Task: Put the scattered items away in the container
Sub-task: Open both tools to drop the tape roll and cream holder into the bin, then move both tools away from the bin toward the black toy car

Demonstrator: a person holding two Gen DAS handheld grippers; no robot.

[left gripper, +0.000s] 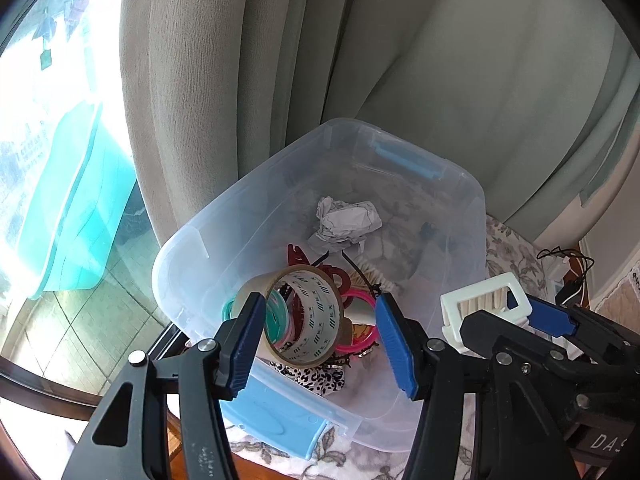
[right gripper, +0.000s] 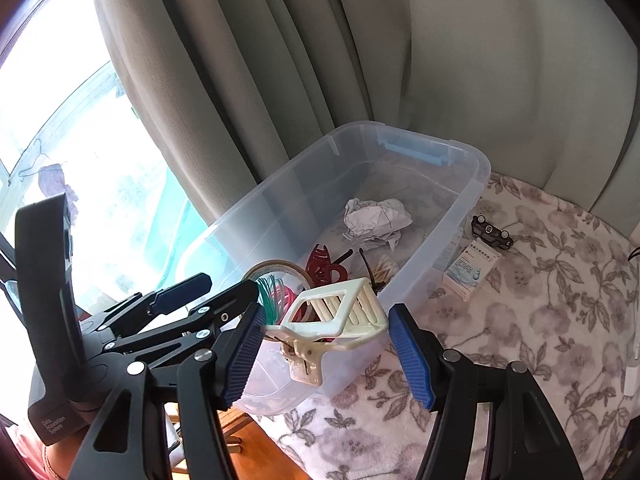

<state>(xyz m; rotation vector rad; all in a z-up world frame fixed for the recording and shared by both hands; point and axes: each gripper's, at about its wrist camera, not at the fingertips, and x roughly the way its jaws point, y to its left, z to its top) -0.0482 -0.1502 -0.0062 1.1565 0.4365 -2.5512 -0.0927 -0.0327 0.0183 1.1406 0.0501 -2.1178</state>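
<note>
A clear plastic bin (left gripper: 476, 200) (right gripper: 476, 184) with blue handles stands on a flowered cloth. Inside lie crumpled paper (left gripper: 346, 220) (right gripper: 376, 220), a red hair clip (right gripper: 324, 266), pink rings (left gripper: 360, 340), cotton swabs and a brown tape roll (left gripper: 308, 320) (right gripper: 280, 268). My left gripper (left gripper: 320, 304) (right gripper: 232, 283) hangs over the bin's near end, open; the tape roll lies between its blue pads (left gripper: 394, 344) with a gap on the right side. My right gripper (right gripper: 327, 312) (left gripper: 492, 312) is shut on a white claw clip (right gripper: 340, 316) (left gripper: 480, 300), holding it in the air by the bin's near right rim.
On the cloth (right gripper: 540, 320) to the right of the bin lie a small black toy car (right gripper: 492, 232) and a white and blue box (right gripper: 472, 268). A grey curtain (right gripper: 480, 60) hangs close behind. A window is at the left; cables (left gripper: 568, 260) sit at the far right.
</note>
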